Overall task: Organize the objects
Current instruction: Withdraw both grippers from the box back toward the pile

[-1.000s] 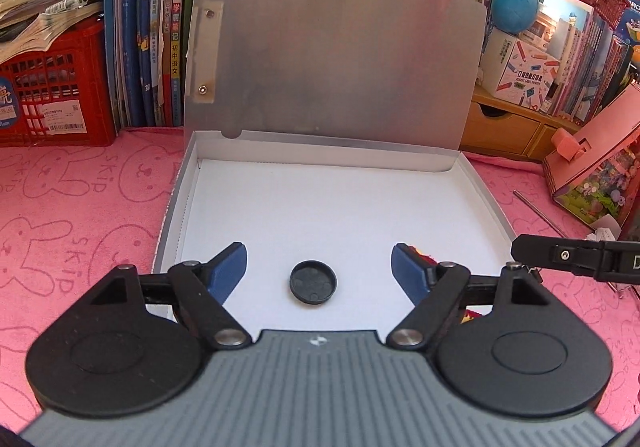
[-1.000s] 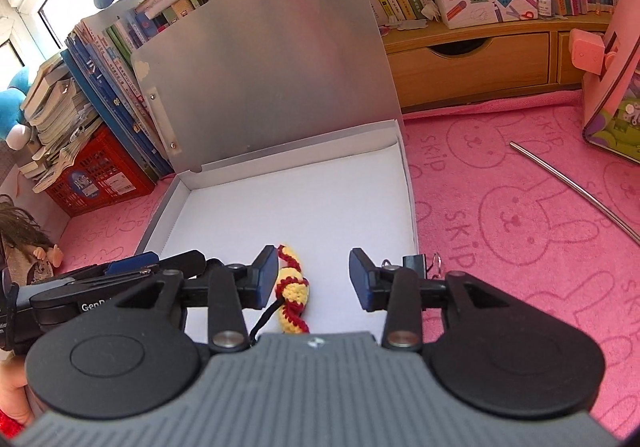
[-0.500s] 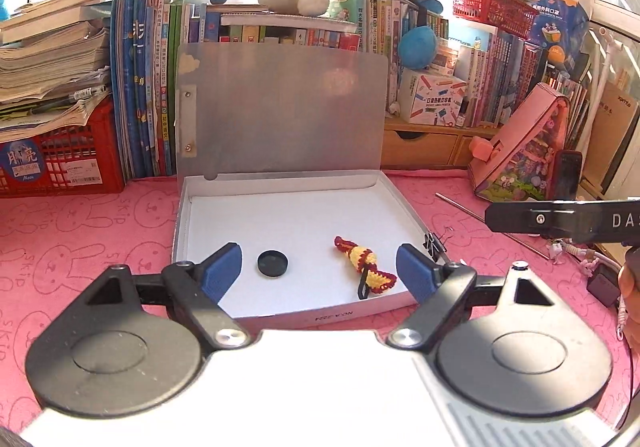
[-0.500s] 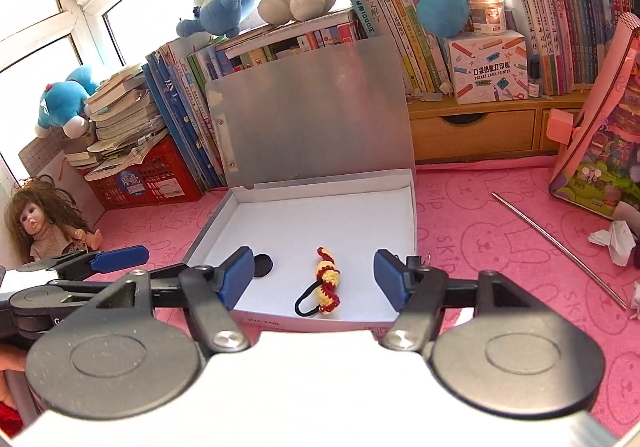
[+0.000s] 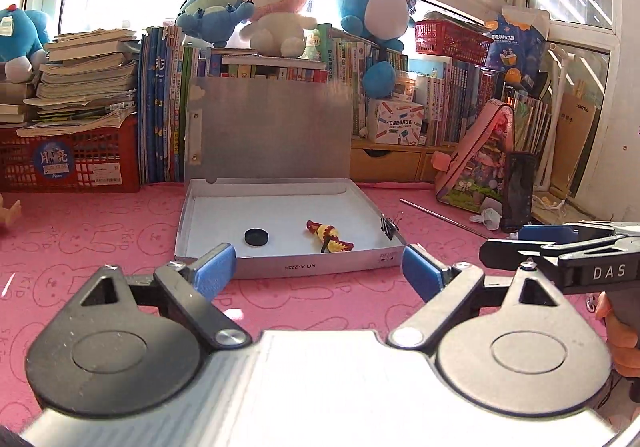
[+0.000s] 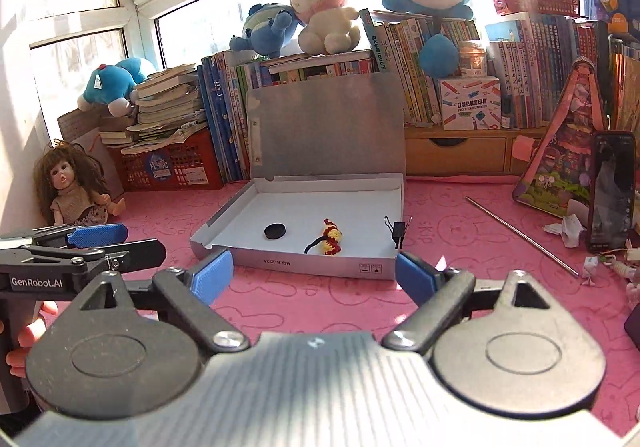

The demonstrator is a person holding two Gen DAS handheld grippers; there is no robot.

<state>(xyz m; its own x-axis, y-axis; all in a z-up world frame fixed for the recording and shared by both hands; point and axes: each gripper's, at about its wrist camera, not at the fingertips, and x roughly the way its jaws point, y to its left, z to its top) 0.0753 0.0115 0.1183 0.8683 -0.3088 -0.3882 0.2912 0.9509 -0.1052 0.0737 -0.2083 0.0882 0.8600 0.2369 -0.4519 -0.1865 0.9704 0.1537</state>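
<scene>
— What do we see ahead of our right gripper [image 6: 314,279]?

— Its blue fingers spread wide, holding nothing, near the open box [image 6: 320,267]. Inside lie a black disc [image 6: 275,230] and, to its right, a crocheted red-and-yellow piece [image 6: 331,243]; a binder clip [image 6: 398,233] grips the right wall.

— And left?

— Our left gripper [image 6: 96,243], over the pink mat [image 6: 460,259].

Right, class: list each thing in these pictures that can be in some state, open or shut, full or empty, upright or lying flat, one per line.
Box: lid open, standing upright.
Black disc: lying flat inside the box.
Knitted toy: lying inside the box.
Binder clip: clipped on the box's right wall.
Left tool: open, empty.
Right tool: open, empty.
Metal rod: lying flat on the pink mat.
Doll: sitting upright.
</scene>
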